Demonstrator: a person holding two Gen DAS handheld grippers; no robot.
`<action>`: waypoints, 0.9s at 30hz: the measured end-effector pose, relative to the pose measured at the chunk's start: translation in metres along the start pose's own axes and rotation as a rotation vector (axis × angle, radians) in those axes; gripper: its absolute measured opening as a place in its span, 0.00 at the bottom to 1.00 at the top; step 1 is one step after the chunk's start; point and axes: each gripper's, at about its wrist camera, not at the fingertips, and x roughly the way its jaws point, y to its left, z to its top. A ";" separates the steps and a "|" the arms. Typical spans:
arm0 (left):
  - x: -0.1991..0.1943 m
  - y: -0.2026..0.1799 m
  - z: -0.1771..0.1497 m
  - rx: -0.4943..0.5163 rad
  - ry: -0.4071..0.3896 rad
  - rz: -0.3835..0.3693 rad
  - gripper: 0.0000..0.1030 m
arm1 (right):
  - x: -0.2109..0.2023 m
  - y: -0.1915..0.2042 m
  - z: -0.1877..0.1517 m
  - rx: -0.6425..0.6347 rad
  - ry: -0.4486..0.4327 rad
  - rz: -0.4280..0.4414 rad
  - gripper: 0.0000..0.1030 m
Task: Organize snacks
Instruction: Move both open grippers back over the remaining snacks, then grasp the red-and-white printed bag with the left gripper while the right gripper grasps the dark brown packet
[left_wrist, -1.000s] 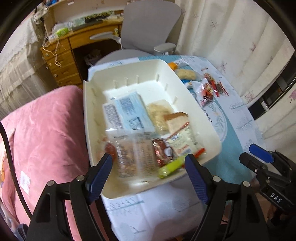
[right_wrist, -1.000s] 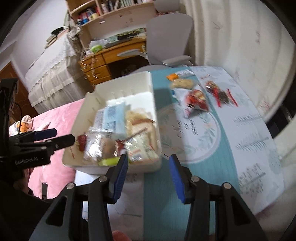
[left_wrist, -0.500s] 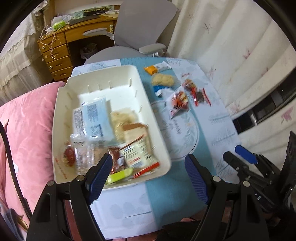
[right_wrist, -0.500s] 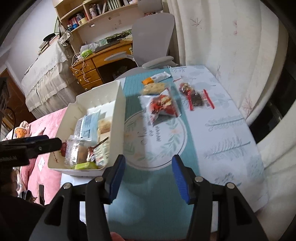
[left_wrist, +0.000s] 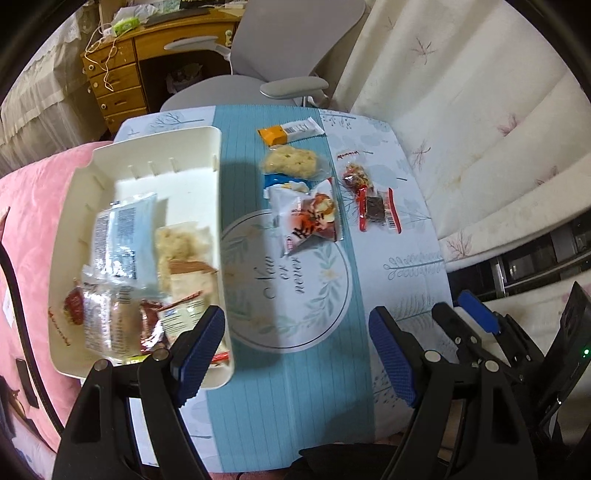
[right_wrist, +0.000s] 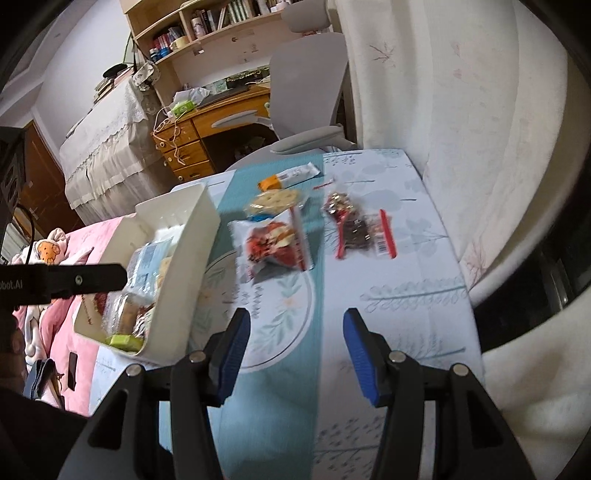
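A white bin (left_wrist: 218, 177) (right_wrist: 195, 236) on the table's left holds several snack packets, among them a pale blue one (left_wrist: 125, 236). Loose snacks lie on the table to its right: a white and red bag (left_wrist: 308, 218) (right_wrist: 271, 242), a rice cracker pack (left_wrist: 291, 162) (right_wrist: 275, 199), an orange and white bar (left_wrist: 290, 131) (right_wrist: 288, 175) and a red-edged nut and date pack (left_wrist: 373, 201) (right_wrist: 354, 225). My left gripper (left_wrist: 295, 347) is open and empty over the table's near part. My right gripper (right_wrist: 295, 343) is open and empty, right of the bin.
The table wears a blue and white cloth (left_wrist: 295, 387) with a round print. A pink bed (left_wrist: 29, 206) lies left of it. A grey office chair (right_wrist: 306, 96) and a wooden desk (left_wrist: 155, 66) stand beyond. Cream curtains (right_wrist: 461, 110) hang on the right.
Both grippers have swung right, away from over the bin toward the loose snacks on the cloth. Both stayed open and empty.
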 end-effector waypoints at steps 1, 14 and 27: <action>0.005 -0.004 0.005 -0.004 0.012 0.005 0.77 | 0.003 -0.007 0.005 0.004 -0.004 -0.003 0.51; 0.102 -0.032 0.070 -0.109 0.110 0.075 0.77 | 0.074 -0.064 0.052 0.039 -0.033 -0.047 0.52; 0.193 -0.032 0.099 -0.196 0.130 0.147 0.77 | 0.161 -0.085 0.073 0.003 -0.009 -0.043 0.59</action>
